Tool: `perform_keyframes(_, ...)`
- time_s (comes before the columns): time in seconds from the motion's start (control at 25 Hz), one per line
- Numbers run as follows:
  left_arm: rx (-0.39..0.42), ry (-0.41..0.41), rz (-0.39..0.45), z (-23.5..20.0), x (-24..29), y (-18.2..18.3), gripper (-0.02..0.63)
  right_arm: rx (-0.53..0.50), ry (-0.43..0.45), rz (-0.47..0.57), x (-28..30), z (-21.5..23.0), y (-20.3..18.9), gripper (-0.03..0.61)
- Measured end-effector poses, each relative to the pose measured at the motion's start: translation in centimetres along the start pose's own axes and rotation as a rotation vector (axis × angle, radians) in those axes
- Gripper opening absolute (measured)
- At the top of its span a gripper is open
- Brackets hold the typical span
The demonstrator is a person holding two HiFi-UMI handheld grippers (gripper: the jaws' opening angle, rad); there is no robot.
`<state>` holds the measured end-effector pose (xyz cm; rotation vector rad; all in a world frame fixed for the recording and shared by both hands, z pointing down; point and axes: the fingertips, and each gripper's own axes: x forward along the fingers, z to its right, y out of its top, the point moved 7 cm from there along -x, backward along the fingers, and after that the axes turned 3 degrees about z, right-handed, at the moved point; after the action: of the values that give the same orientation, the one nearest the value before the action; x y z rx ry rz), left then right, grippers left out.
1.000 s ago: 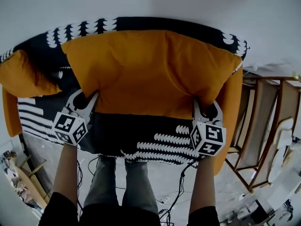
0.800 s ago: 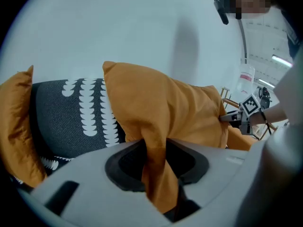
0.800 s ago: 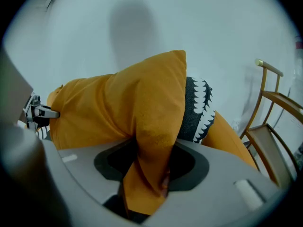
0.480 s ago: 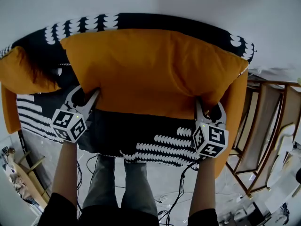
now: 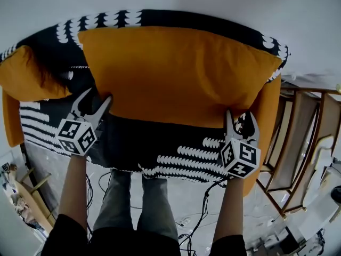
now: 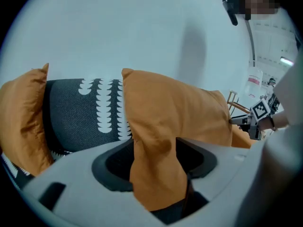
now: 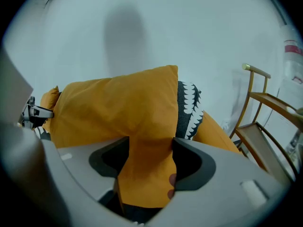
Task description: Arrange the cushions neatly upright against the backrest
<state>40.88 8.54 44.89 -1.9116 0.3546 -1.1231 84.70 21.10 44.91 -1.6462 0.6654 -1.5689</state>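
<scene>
Moved since a second ago: both tools have just been opening, and the large cushion [image 5: 178, 73], pinched at its lower corners then, now lies flatter against the backrest [image 5: 176, 18].
Left tool [image 5: 95, 98]: open; I see its jaws spread wide at the large cushion's lower left corner, with a fold of orange fabric hanging loose between them and a dark gap at either pad.
Right tool [image 5: 241, 121]: open; jaws apart at the lower right corner, and the corner fabric fills the space between them.
Sofa, black with white pattern: holds two orange cushions.
Item 1, large cushion: upright, centred, back face leaning on the backrest, bottom edge on the seat [image 5: 160, 143].
Item 2, small cushion [image 5: 29, 79]: at the sofa's left end, tilted into the corner, just beside the large one; I cannot tell whether they touch.
Orange side panel [image 5: 265, 121]: right end of the sofa, just behind the right tool.
Wooden frame [image 5: 303, 137]: on the floor beside the sofa's right end.
Cables [image 5: 200, 217]: loose on the floor below the seat's front edge.
Operator's legs [image 5: 141, 207]: standing at the middle of the seat front, between the two arms.
Obstructions: none of these lies between the tools and the large cushion.
</scene>
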Motion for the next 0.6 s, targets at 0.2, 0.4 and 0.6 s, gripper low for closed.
perform_keyframes(0.2, 0.004, -0.010, 0.006, 0.9, -1.5, 0.2, 0.255, 0.009, 0.003, 0.009, -2.1, -0.7, -0.2, 0.277)
perform_keyframes(0.4, -0.001, -0.027, 0.017, 1.6, -4.1, 0.5, 0.208, 0.013, -0.013, 0.019, -5.1, -2.9, 0.1, 0.223)
perform_keyframes(0.6, -0.012, -0.031, 0.050, 2.1, -7.2, 1.2, 0.122, 0.004, 0.000, 0.039, -8.3, -5.8, 0.8, 0.132)
